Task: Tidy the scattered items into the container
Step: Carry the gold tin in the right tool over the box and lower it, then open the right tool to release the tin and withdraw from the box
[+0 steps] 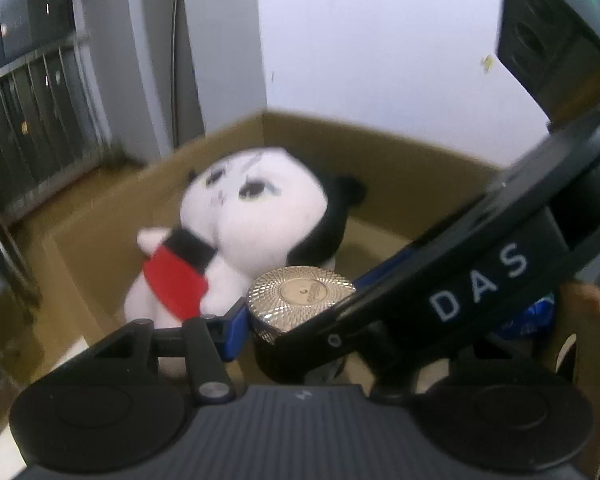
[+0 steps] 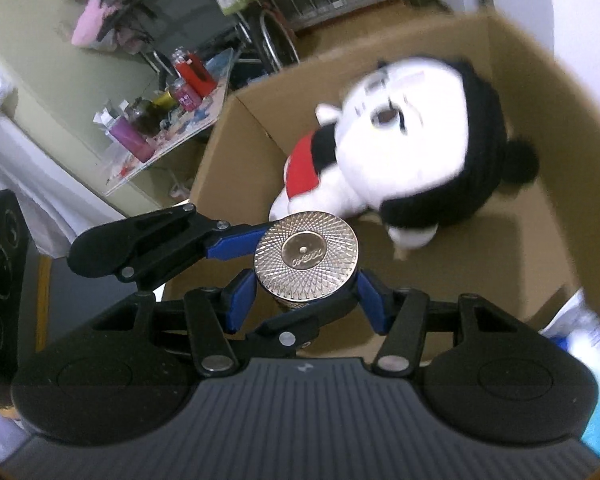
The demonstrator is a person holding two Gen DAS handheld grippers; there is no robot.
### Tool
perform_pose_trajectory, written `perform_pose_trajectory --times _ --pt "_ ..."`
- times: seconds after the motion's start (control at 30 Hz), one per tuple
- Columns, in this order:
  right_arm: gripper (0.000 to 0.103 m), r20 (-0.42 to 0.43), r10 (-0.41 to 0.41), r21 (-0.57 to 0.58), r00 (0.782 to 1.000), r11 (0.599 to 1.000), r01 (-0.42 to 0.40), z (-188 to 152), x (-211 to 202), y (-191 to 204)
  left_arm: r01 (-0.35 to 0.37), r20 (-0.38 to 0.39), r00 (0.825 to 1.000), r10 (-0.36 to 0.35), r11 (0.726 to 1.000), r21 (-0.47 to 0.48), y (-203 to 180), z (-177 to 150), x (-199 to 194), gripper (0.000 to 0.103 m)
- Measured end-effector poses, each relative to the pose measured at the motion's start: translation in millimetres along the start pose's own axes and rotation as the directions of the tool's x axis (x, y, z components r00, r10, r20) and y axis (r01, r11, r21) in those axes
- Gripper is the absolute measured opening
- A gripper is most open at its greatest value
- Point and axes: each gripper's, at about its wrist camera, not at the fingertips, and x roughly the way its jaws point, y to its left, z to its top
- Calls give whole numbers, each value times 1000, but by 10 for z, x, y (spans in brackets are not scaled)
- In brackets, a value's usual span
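A dark jar with a patterned gold lid is held over the open cardboard box. Both grippers close on it. My right gripper grips the jar's sides with its blue fingertips. My left gripper holds it too; its left finger shows, and the right gripper's body covers its other finger. In the right wrist view the left gripper reaches in from the left and touches the lid's edge. A white plush doll with black hair and a red garment lies in the box.
A white and blue packet sits at the box's right edge. A cluttered glass table with bottles stands to the left beyond the box. A black speaker is at far left. A white wall is behind the box.
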Motion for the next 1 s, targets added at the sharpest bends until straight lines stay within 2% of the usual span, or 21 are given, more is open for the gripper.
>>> perform_pose_trajectory --times 0.1,0.17,0.23,0.33,0.4,0.43,0.57,0.63,0.8,0.9,1.0 --pt "54 -23 32 61 999 998 -30 -10 79 -91 6 -88 996 -7 1000 -19 9 35 73 57" --pt "53 -31 39 83 999 996 -37 -22 109 -118 -1 -134 991 1 1000 1 -28 46 101 57" --pt "52 -40 29 83 999 996 -25 -32 158 -124 -20 -151 988 31 997 70 -111 45 117 58" --pt "51 -62 -33 52 998 998 36 -56 243 -84 -54 -154 985 78 987 154 -234 22 103 57" --pt "43 -76 -47 31 996 998 49 -49 287 -37 -73 -178 979 103 983 168 -260 16 96 54" --pt "41 -82 -30 29 996 999 32 -38 297 -33 -57 -193 977 89 985 165 -257 15 92 53" --pt "41 -117 -61 22 991 998 64 -14 404 32 -22 -226 973 48 993 115 -167 0 94 47" --pt "41 -128 -63 26 990 997 66 -23 431 13 -20 -227 973 44 994 108 -142 -16 84 46" --pt "41 -102 -70 61 992 995 77 7 388 -47 -7 -206 977 47 982 191 -164 -93 50 44" --pt "41 -55 -90 96 994 991 95 74 314 -114 11 -182 983 13 991 132 -100 -73 13 43" --pt "41 -44 -172 83 984 981 175 132 349 -129 -1 -168 986 18 995 104 -49 -40 -31 42"
